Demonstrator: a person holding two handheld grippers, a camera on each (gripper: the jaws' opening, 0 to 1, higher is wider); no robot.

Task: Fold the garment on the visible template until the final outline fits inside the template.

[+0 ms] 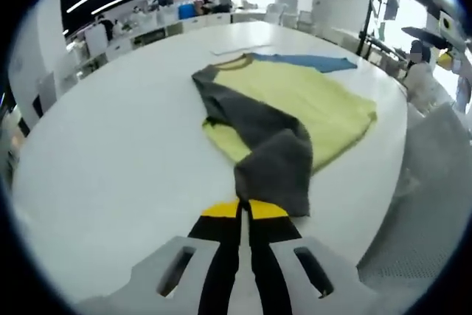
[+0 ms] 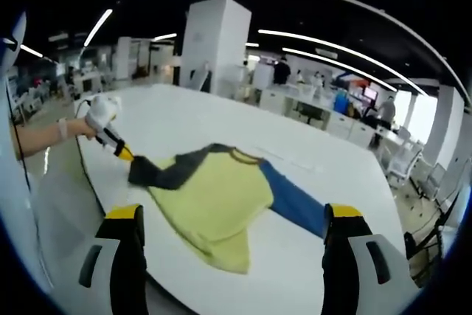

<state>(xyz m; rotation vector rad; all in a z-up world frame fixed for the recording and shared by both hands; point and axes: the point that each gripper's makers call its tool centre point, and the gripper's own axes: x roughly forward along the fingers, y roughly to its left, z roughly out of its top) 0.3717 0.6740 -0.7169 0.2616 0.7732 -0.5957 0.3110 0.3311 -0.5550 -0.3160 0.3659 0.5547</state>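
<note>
Left gripper (image 1: 240, 215): clamped on the grey sleeve (image 1: 274, 167) cuff.
Right gripper (image 2: 232, 237): jaws wide (holding nothing).
Shirt (image 2: 214, 197): sleeves run left-right; blue sleeve (image 2: 295, 203) nearer the right gripper.

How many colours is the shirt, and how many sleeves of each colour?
Yellow body: 1
Grey sleeve: 1, pinched in the left gripper
Blue sleeve: 1, lying flat on the white table
Total: 3 colours on 1 shirt, 2 sleeves. The right gripper is open and holds nothing.
</note>
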